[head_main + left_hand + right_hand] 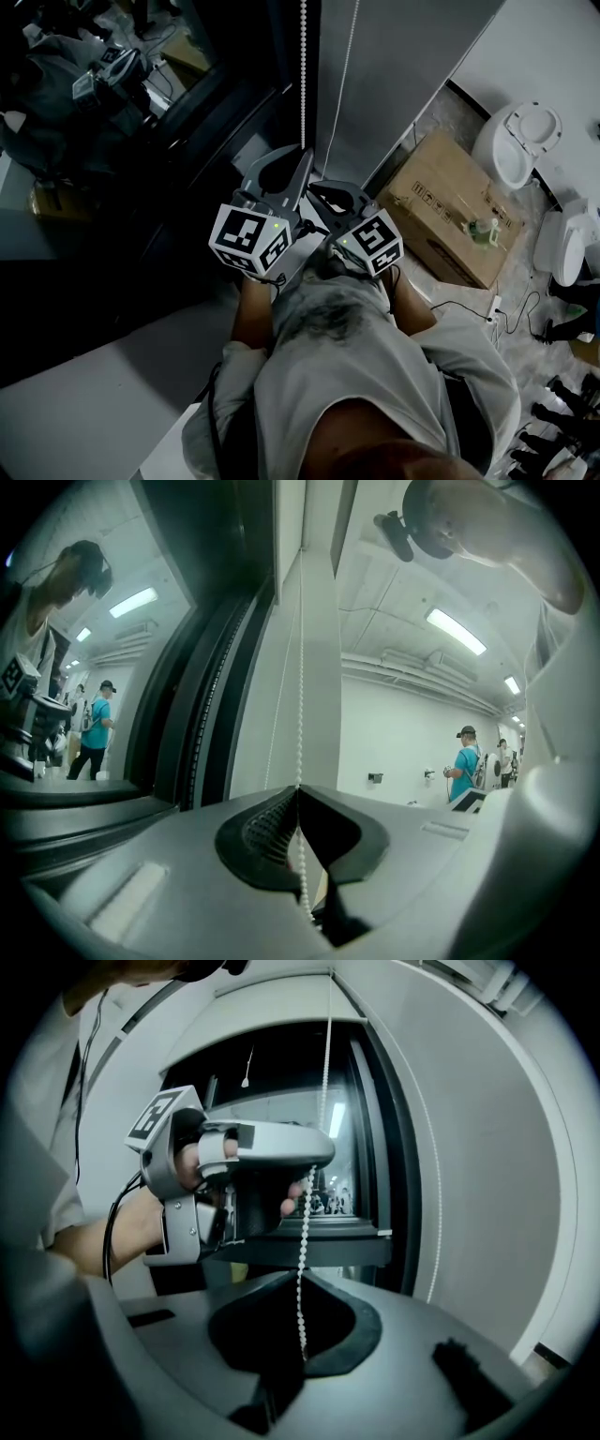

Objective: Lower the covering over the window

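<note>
Bead chain (303, 75) hangs straight down beside the dark window (112, 141), and both tools are clenched on it, one above the other. In the head view the left tool (295, 155) sits at about 11 o'clock from the right tool (323, 190), their marker cubes close together just above the person's chest. The chain's thinner return strand (347, 75) slants down at 1 o'clock from them.

The left gripper view has the left tool (299, 789) with its tips met on the bead chain (300, 667); the beads run up to 12 o'clock along the window frame (225, 667) and down between the pads towards 6 o'clock. In the right gripper view the right tool (302, 1275) is likewise pinched on the bead chain (323, 1082), and the left tool (319, 1159) grips the same strand higher up, at 12 o'clock from it, a hand wrapped round its handle.

The window (281, 1082) shows as dark glass (the covering itself I cannot pick out in any view). A cardboard box (450, 220) lies on the floor at 3 o'clock from the tools, with a white toilet (520, 141) at 2 o'clock.
</note>
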The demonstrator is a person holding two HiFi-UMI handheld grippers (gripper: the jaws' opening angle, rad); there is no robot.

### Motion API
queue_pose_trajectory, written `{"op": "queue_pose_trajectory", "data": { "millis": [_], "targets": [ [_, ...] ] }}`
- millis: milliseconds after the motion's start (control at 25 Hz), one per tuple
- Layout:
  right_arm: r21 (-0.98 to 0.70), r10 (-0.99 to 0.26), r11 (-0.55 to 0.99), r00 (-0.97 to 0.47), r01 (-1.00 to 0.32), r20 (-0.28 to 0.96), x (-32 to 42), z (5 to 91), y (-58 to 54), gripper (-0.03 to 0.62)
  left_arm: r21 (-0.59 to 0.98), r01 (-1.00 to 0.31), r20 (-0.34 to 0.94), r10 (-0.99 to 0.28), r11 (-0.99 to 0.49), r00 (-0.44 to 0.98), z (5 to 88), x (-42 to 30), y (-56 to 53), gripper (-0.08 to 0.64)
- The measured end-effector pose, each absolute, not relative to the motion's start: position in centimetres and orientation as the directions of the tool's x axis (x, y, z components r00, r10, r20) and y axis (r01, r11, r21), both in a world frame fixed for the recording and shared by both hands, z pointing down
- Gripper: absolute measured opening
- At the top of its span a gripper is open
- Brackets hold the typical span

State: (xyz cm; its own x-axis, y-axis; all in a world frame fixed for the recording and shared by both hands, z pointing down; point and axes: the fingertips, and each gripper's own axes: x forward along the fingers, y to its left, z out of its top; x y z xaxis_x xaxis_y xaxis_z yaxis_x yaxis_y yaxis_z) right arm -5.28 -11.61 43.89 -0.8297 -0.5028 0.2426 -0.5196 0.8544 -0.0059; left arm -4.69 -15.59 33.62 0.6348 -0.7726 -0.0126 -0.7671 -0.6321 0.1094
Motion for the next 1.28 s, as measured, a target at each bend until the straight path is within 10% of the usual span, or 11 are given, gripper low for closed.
{"op": "queue_pose_trajectory", "data": {
  "millis": [440,840,1280],
  "targets": [
    [-0.005,-0.462,0.887,-0.887,-0.462,0.030,-2.6,35.1,-11.1,0.112,0.110,-0.782,-0.021,-0.788,-0.613,0.615,33.7,-5.2,-15.6,0.015],
    [0.081,-0.459,0.869,-0.856,-0.488,-0.236,-2.0,22.4,-14.0,0.112,0.099,-0.771,-0.024,-0.776,-0.629,0.630,33.6,-3.9,-15.3,0.015],
    [0.133,-0.447,0.861,-0.855,-0.491,-0.264,-3.8,19.7,-15.7,0.040,0.092,-0.751,-0.032,-0.756,-0.654,0.654,33.6,-2.7,-14.7,0.015]
  ]
}}
